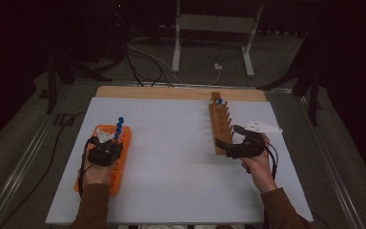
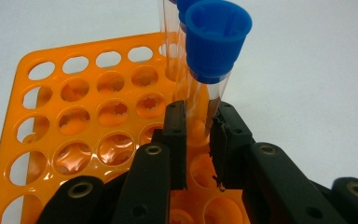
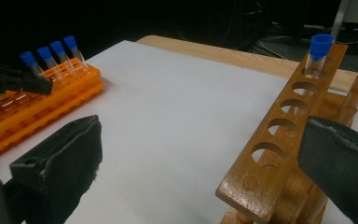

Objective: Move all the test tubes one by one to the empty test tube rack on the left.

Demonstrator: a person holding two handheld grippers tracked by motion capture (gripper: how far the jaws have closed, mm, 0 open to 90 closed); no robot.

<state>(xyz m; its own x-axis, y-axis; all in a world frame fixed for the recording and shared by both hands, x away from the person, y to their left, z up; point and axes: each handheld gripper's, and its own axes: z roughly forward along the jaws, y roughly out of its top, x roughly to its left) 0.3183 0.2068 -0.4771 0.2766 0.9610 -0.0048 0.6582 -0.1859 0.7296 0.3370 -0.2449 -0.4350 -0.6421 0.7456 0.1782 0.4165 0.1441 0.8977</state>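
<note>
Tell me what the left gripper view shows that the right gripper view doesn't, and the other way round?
The left gripper view shows, close up, the left gripper with its jaws shut on a clear blue-capped tube standing in the orange rack, and the rack's round holes.

The right gripper view shows the wooden rack with one blue-capped tube in its far hole, the dark room behind, and the right gripper with its jaws wide apart and nothing between them.

Both show the orange rack, blue-capped tubes and the white table.
</note>
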